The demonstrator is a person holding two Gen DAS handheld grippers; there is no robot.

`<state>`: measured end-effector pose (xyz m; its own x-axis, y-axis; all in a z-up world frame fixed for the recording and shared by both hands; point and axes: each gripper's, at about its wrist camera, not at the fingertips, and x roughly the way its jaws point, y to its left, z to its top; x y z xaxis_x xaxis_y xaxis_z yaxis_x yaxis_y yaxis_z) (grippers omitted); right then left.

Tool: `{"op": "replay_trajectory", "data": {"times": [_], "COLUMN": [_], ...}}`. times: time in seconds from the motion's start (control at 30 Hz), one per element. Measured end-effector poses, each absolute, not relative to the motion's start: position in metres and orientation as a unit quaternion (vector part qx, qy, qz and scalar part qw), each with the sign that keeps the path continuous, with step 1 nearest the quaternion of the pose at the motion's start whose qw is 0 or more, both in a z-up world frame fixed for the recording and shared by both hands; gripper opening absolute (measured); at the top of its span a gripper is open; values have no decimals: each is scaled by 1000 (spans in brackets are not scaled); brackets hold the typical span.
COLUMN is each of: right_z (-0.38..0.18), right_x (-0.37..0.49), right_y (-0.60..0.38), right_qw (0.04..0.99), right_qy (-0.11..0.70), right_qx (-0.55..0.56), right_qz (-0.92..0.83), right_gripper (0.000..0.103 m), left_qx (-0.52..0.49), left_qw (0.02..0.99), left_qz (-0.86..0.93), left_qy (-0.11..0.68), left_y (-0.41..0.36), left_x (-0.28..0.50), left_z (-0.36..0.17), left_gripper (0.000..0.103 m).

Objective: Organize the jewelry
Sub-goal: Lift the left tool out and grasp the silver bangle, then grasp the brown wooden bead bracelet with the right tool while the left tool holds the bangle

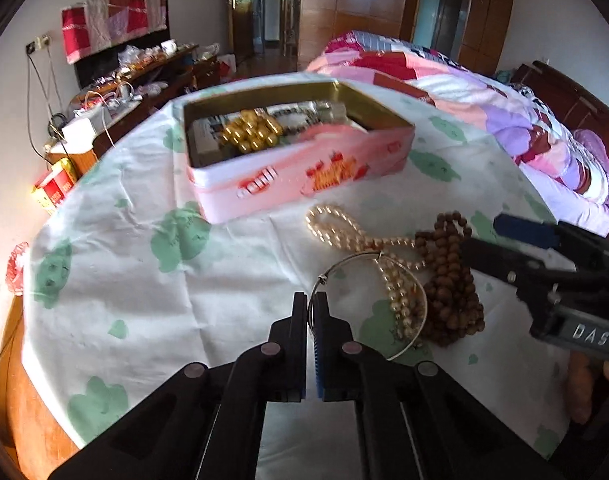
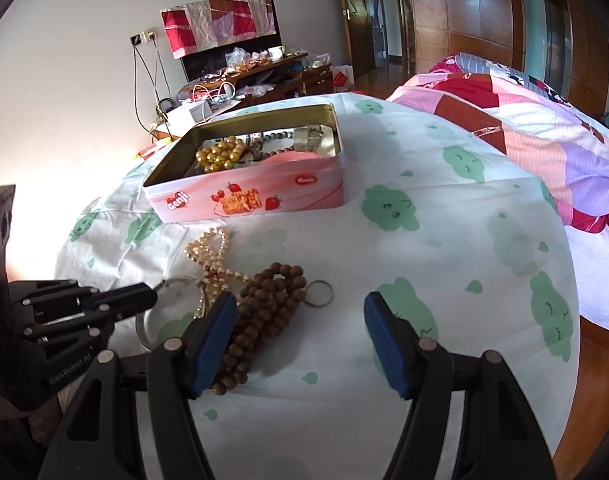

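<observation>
Two grippers are at work over the cloth-covered table (image 2: pixel 464 240), and I hold one in each hand. My left gripper (image 1: pixel 310 304) has its jaws pressed together on the thin wire of the silver bangle (image 1: pixel 404 276), at the side of the ring nearest to me. I chose this side because the far part of the bangle lies over the pearl necklace (image 1: pixel 336 228), so only here is the wire free to pinch.

My right gripper (image 2: pixel 300 312) stands partly open and holds nothing. Its left finger is just beside the brown wooden beads (image 2: pixel 268 300), which lie in a heap touching the pearls. A small metal ring (image 2: pixel 320 293) rests at the edge of this heap.

Behind them stands the pink tin (image 2: pixel 248 196), its lid off, with gold beads (image 2: pixel 220 156) and other pieces already inside. I think the open tin is the place for everything, so the bangle should be lifted there, slowly, because its wire may drag the pearls.
</observation>
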<state>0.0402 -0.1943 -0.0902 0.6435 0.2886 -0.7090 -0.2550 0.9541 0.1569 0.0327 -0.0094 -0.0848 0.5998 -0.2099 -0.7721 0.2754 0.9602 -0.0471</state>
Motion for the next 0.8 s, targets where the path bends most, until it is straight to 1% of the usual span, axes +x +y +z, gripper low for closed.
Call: {"op": "replay_trajectory", "data": {"times": [0.23, 0.27, 0.3, 0.33, 0.37, 0.43, 0.47, 0.5, 0.53, 0.6, 0.8], "right_z": [-93, -95, -96, -97, -98, -99, -99, -99, -100, -98, -95], "right_x": [41, 41, 41, 41, 41, 41, 41, 40, 40, 38, 34], "right_y": [-186, -183, -181, -179, -178, -176, -175, -174, -174, -175, -169], "right_qw": [899, 898, 897, 895, 893, 890, 890, 889, 889, 891, 895], "right_qy": [402, 405, 407, 409, 411, 414, 414, 414, 414, 408, 398], "right_qx": [19, 15, 11, 9, 7, 8, 7, 6, 5, 6, -14], "right_qz": [170, 172, 174, 178, 181, 189, 192, 195, 196, 200, 201], "right_gripper": [69, 67, 62, 59, 54, 49, 42, 32, 32, 26, 23], "left_qx": [44, 46, 47, 45, 43, 45, 44, 44, 44, 41, 35], "left_qw": [909, 910, 910, 909, 907, 905, 905, 905, 905, 906, 908], "left_qz": [-109, -104, -102, -101, -101, -101, -102, -104, -105, -105, -103], "left_qy": [399, 398, 400, 403, 407, 410, 411, 411, 410, 407, 406], "left_y": [0, 1, 2, 3, 3, 2, 3, 2, 2, 3, 6], "left_x": [37, 38, 39, 40, 41, 42, 41, 41, 41, 41, 41], "left_z": [-69, -70, -71, -73, -76, -79, -79, -79, -79, -77, -76], "left_gripper": [2, 2, 2, 2, 2, 2, 2, 2, 2, 2, 2]}}
